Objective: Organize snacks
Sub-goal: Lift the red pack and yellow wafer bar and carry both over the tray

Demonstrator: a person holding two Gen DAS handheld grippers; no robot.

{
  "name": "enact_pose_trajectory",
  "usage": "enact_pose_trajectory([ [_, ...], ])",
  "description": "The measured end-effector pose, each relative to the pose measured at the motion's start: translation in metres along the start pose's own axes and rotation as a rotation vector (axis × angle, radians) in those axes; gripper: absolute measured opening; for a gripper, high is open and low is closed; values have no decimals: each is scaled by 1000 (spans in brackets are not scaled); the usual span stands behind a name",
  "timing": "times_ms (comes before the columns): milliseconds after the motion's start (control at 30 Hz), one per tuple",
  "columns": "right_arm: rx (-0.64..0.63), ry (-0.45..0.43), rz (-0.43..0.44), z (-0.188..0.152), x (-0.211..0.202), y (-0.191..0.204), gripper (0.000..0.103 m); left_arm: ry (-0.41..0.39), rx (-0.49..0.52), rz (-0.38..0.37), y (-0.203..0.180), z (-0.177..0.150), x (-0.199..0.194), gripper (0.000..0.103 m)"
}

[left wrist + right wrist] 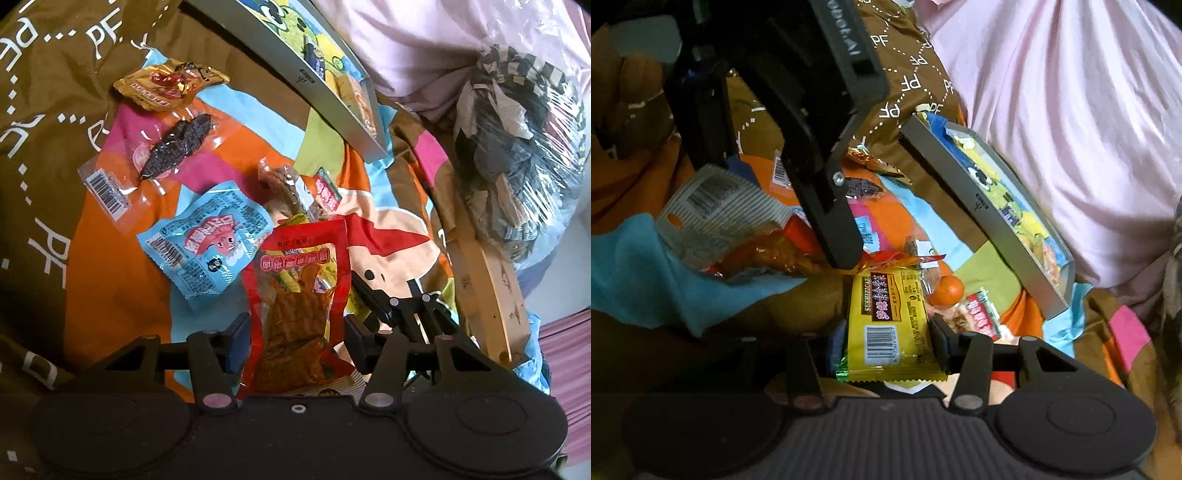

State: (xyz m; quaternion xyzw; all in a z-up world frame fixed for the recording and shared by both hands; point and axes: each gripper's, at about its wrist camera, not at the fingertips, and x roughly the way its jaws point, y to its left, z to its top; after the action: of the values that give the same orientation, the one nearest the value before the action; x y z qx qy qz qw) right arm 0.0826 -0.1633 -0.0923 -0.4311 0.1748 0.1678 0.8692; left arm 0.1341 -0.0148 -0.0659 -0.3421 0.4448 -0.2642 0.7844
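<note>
With the left claw (291, 336) holding the red packet (295, 299) and the right claw (886, 347) holding the yellow packet (886, 328), both should travel slowly to the gray box (979, 206) nearby.

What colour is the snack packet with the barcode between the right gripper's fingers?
Yellow, with a green end: the flat yellow foil snack packet shows best in the right wrist view.

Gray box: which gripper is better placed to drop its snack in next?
Right, probably. The right gripper already clamps the yellow packet, and the gray box lies just ahead. The left gripper straddles the red packet, farther back.
</note>
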Motion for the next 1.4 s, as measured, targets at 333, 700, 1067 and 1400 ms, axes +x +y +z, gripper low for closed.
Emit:
enact_pose_trajectory([
  [333, 0, -13, -65, 0, -1, -3, 52, -21, -11, -65, -2, -3, -2, 55],
  [700, 10, -63, -111, 2, -3, -10, 52, -64, -9, -107, -8, 0, -9, 55],
  [1067, 68, -82, -159, 6, 0, -31, 52, -161, 23, -61, -28, 33, -14, 55],
  [1400, 203, -175, -238, 24, 38, -108, 52, -405, 36, 23, -71, 110, 0, 55],
])
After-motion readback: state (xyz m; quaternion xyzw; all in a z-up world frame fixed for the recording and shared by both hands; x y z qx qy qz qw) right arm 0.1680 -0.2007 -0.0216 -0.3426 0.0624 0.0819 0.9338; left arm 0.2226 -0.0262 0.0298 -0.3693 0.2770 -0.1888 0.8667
